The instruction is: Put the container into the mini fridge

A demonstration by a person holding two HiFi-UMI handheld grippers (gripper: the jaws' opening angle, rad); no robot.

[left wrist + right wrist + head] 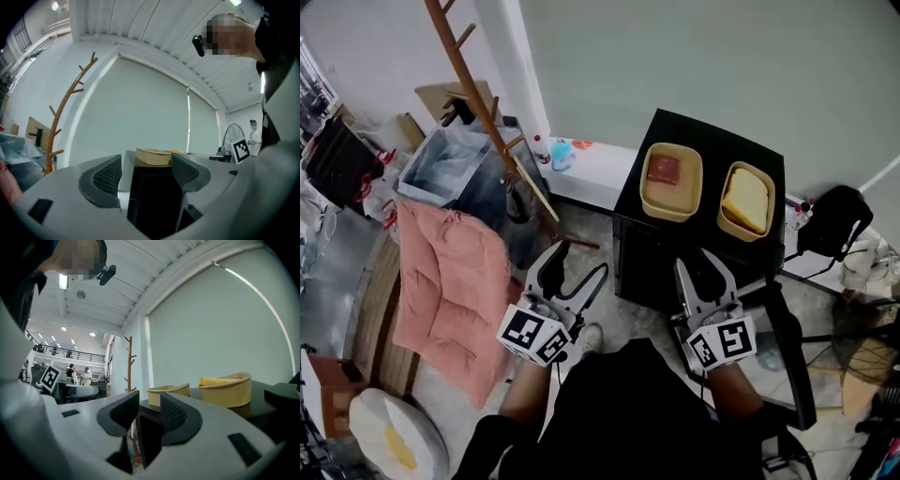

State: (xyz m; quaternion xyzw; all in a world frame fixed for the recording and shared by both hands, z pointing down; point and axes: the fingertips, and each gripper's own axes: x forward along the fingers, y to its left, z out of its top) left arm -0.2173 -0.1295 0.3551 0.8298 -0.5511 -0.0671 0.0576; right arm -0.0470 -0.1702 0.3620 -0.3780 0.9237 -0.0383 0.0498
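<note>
Standing before a black mini fridge (712, 131), a person holds a gripper in each hand, both pointing level toward its front. From the person, the fridge lies at about 1 o'clock.

On its top rest two open beige tubs, near each other but not touching. The left container (670, 180), at 12 o'clock, holds a reddish-brown block. The right container (747, 199), at 1 o'clock, holds a yellow block. Neither is touched, and it is unclear which one the task means.

The left gripper (579, 264), at 11 o'clock, has its jaws spread wide with nothing between them. The right gripper (698, 267), at 1 o'clock and near the fridge front, has its jaws only narrowly apart, also empty. A dark panel (789, 347) at 3 o'clock may be the fridge door swung open; I cannot tell. A wooden coat rack (473, 89) and a pink cushion (450, 281) stand at 10 o'clock.

Several things could go wrong:
- The tubs have no lids, so a one-sided pinch on a wall could tip one and spill the food.
- Reaching for one tub could nudge the other off the edge.
- If the door is not fully open, the tub could catch on it.
</note>
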